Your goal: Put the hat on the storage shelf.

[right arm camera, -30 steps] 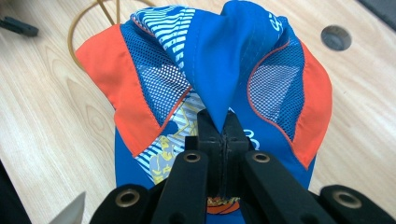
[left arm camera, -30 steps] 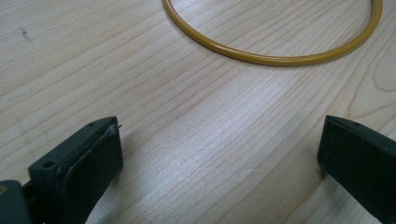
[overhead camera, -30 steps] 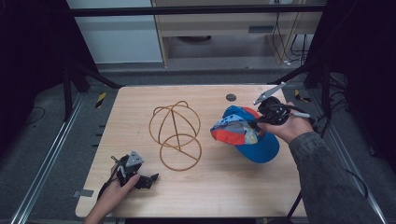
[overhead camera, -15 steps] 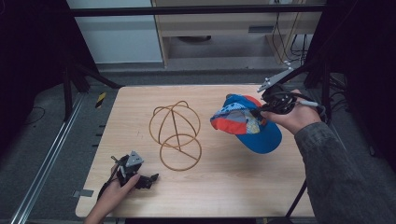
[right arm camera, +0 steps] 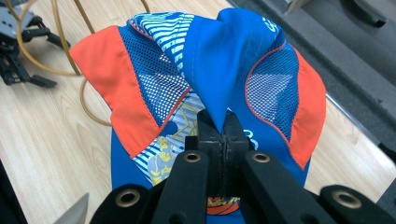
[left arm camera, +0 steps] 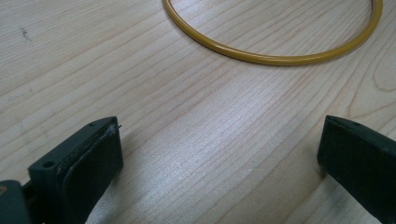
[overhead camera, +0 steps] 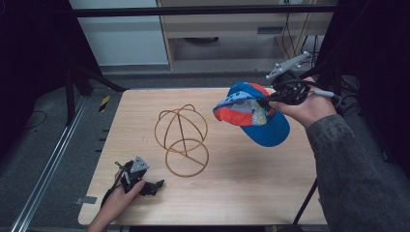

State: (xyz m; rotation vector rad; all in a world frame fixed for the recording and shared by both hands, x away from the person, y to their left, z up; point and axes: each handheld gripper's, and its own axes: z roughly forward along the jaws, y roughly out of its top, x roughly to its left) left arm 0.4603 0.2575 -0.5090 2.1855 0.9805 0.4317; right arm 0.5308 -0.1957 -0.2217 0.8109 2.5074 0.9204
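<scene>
We hold the cap [right arm camera: 205, 79], soft and light, by a crown fold; right gripper [right arm camera: 223, 122] is clamped on it, left gripper [left arm camera: 219, 154] wide open, empty.

Right gripper [overhead camera: 270, 100] held aloft, jaws clamped together; left gripper [overhead camera: 153, 185] low, jaws spread wide.

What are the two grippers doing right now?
Left gripper: open, holding nothing, resting on the table.
Right gripper: shut on the cap, held above the table.
</scene>
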